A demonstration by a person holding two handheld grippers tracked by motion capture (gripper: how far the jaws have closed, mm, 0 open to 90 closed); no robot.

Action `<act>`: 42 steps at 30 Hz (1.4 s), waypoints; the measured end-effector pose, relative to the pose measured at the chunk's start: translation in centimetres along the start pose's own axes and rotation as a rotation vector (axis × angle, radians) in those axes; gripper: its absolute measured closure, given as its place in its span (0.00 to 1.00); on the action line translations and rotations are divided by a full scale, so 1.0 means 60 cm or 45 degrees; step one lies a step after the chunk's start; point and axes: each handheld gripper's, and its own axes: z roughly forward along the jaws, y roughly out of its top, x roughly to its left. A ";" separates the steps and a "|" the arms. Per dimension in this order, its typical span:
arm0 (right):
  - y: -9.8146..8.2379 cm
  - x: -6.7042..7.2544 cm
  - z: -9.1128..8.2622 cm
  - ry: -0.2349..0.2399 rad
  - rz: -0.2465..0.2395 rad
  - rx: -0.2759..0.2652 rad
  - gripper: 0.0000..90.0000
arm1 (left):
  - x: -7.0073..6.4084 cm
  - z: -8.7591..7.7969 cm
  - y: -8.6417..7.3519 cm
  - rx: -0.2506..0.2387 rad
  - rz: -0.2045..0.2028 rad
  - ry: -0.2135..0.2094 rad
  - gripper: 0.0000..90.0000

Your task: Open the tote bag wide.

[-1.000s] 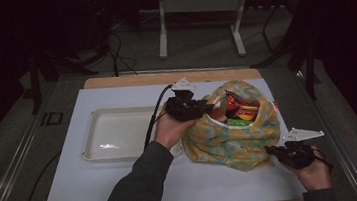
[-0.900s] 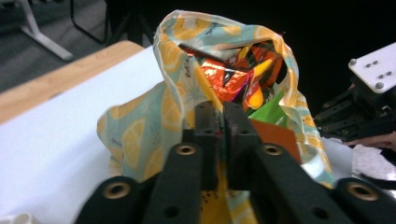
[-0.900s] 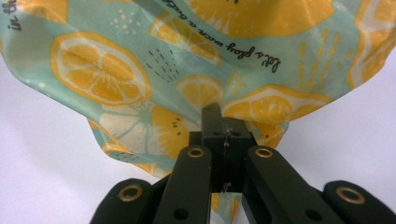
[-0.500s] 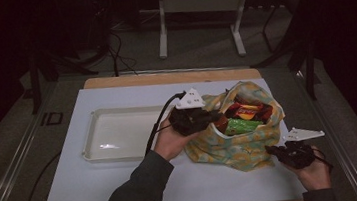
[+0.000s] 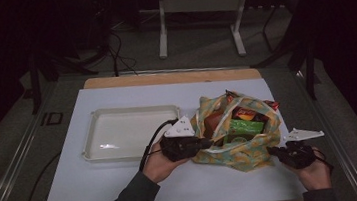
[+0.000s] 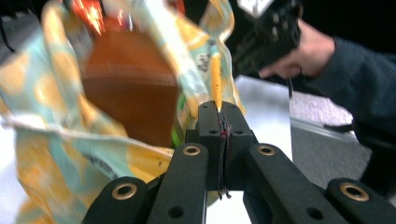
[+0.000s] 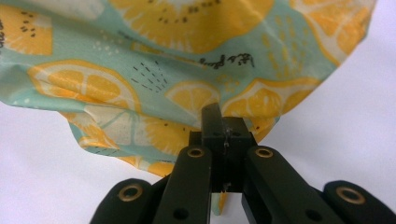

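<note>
Now left gripper (image 5: 206, 143) lower, on bag (image 5: 245, 154) rim.

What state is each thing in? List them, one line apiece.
Lemon-print bag: open at the top, packed with snack packets, pinched on two sides.
White tray: empty, flat on the table.
Left gripper: just closed, shut on the bag's rim.
Right gripper: shut on the bag's cloth.
</note>
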 end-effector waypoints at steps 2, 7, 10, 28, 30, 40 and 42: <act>-0.001 -0.001 0.001 -0.003 0.001 0.008 1.00 | 0.001 0.005 -0.020 0.030 -0.013 0.009 0.98; -0.006 -0.003 0.002 -0.004 0.006 0.032 1.00 | 0.010 0.022 -0.070 0.101 -0.082 0.025 0.98; -0.008 -0.004 0.003 -0.007 0.010 0.046 1.00 | 0.021 0.029 -0.090 0.151 -0.126 0.063 0.98; 0.004 -0.017 -0.028 -0.020 0.063 -0.032 0.93 | 0.018 0.061 -0.111 0.338 -0.053 0.221 0.98; 0.014 -0.022 -0.039 -0.027 0.080 -0.068 0.86 | 0.019 0.060 -0.111 0.339 -0.053 0.224 0.98; 0.051 -0.026 -0.073 0.003 0.134 -0.211 0.69 | 0.017 0.062 -0.110 0.352 -0.033 0.238 0.97; 0.059 -0.023 -0.078 0.017 0.139 -0.233 0.67 | 0.017 0.062 -0.110 0.351 -0.030 0.238 0.97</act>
